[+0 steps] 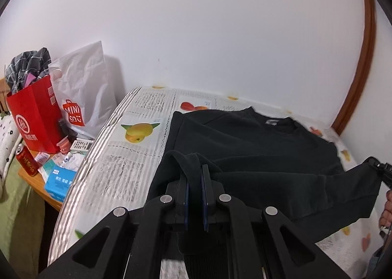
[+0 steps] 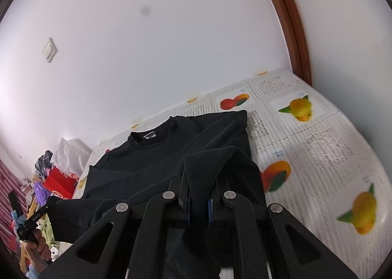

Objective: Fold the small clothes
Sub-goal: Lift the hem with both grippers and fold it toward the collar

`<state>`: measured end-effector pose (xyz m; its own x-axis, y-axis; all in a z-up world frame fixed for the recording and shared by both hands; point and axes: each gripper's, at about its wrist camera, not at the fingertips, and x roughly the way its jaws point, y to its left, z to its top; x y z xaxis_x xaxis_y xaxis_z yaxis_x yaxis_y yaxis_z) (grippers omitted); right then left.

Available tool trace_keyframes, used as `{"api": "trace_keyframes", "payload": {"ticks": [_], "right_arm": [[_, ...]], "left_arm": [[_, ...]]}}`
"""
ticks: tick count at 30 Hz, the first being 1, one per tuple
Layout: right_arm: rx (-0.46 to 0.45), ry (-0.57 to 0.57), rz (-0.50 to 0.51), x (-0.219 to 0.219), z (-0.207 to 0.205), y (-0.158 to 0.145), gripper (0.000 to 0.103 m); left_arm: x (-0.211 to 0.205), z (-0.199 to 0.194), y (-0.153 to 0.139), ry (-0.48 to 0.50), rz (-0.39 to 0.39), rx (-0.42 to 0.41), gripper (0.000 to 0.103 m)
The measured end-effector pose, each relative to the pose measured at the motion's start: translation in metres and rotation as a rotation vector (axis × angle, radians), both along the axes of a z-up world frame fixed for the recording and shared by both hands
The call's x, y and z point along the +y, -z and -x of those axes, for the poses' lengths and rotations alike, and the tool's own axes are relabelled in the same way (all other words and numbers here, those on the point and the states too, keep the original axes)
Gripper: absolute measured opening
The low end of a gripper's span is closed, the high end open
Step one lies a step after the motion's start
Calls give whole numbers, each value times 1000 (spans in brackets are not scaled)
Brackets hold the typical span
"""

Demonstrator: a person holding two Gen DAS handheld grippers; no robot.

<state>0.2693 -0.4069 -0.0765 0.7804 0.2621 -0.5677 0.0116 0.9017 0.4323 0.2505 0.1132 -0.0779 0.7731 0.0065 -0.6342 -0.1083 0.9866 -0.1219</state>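
Between both jaws — black shirt (image 1: 257, 146) hem, pinched.

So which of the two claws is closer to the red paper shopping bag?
Left. The left gripper grips the black sweatshirt on the table side by the red paper bag; the right gripper grips the opposite side.

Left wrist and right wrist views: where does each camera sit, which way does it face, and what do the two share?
Left wrist view: sits behind the left gripper, facing the wall across the fruit-print tablecloth; jaws shut on the black sweatshirt; right gripper at right edge.
Right wrist view: sits behind the right gripper, facing the same wall and the brown door frame; jaws shut on the sweatshirt; left gripper at left edge.
Shared: sweatshirt, tablecloth, red bag.
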Motion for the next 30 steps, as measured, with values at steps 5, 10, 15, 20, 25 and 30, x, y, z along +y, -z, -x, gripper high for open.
{"api": "trace_keyframes", "payload": {"ticks": [5,10,15,20,25,30], "right_arm": [[42,4,48,2,-38,28,9],[118,16,81,3,-62,60,9],[176,36,102,5,-68,76,12],[131,-2,130,9,-40,54,41],[33,-1,219,2,11,26,51],[138,77,222,-29,27,41,51]], "left_arm": [[3,-30,24,-29,-10,75,9],[5,-39,39,-26,-10,113,10],[2,-41,47,-15,-40,142,12],[7,-25,38,30,4,128,24],[23,8,32,41,57,102,44],[44,32,42,9,94,120,47]]}}
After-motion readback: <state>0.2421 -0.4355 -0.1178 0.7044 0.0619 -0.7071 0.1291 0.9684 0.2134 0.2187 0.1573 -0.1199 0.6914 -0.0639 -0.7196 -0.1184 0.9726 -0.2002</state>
